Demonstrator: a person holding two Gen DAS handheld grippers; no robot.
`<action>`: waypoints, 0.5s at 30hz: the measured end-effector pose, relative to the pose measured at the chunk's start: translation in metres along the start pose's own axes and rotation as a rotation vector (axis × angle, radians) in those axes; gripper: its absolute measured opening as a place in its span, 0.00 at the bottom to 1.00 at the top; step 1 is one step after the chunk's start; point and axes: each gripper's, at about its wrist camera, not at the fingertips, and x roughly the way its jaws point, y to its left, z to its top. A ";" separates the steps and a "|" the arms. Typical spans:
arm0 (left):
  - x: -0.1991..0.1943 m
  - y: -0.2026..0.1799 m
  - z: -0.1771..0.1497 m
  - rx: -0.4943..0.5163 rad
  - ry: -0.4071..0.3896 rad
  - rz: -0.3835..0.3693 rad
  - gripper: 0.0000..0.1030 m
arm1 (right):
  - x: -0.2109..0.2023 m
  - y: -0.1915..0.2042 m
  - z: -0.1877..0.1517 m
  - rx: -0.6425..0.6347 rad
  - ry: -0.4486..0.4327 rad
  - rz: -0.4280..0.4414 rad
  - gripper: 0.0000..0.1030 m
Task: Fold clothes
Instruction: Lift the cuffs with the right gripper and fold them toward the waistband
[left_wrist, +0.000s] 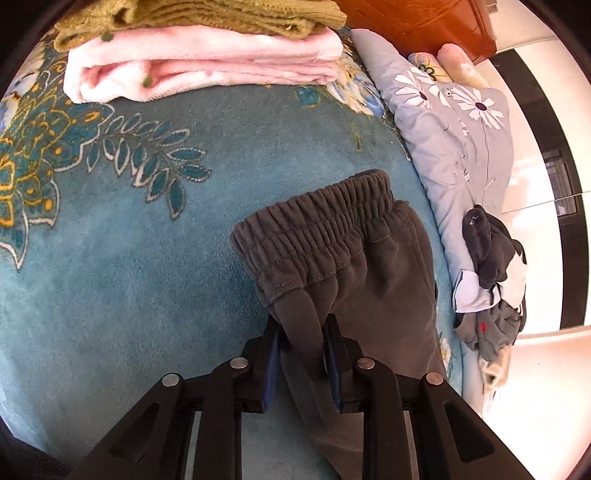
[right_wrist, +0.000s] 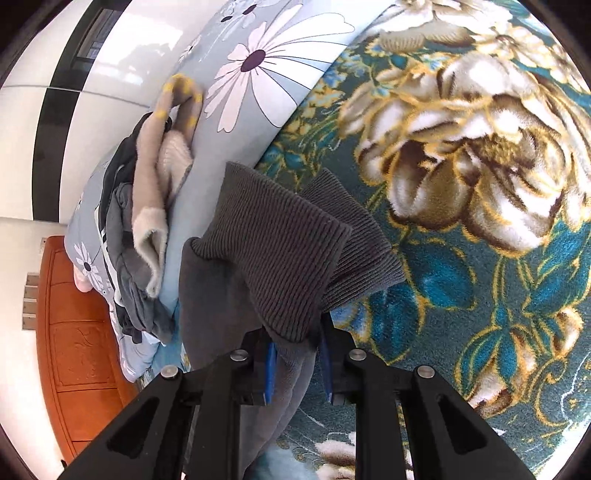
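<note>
Dark grey sweatpants are held by both grippers above a teal floral blanket (left_wrist: 110, 258). In the left wrist view my left gripper (left_wrist: 303, 339) is shut on the fabric just below the elastic waistband (left_wrist: 317, 225), which stands up in front of the fingers. In the right wrist view my right gripper (right_wrist: 297, 347) is shut on the ribbed leg cuffs (right_wrist: 288, 251), two of them overlapping and fanned out ahead of the fingers. The pants' middle hangs below both grippers, out of sight.
A folded pink fleece (left_wrist: 207, 66) with an olive knit (left_wrist: 221, 14) on top lies at the blanket's far edge. A grey daisy-print quilt (left_wrist: 461, 140) carries a pile of unfolded clothes (left_wrist: 491, 280), which also shows in the right wrist view (right_wrist: 144, 229). An orange wooden cabinet (right_wrist: 77, 332) stands beyond.
</note>
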 end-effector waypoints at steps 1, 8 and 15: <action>-0.002 0.002 -0.002 -0.014 0.002 -0.007 0.39 | -0.003 0.004 -0.003 -0.015 -0.011 -0.008 0.20; -0.015 0.016 -0.014 -0.113 0.018 -0.058 0.42 | -0.037 0.082 -0.048 -0.337 -0.134 -0.117 0.20; -0.020 0.021 -0.012 -0.149 0.010 -0.089 0.42 | -0.014 0.184 -0.145 -0.901 -0.162 -0.245 0.21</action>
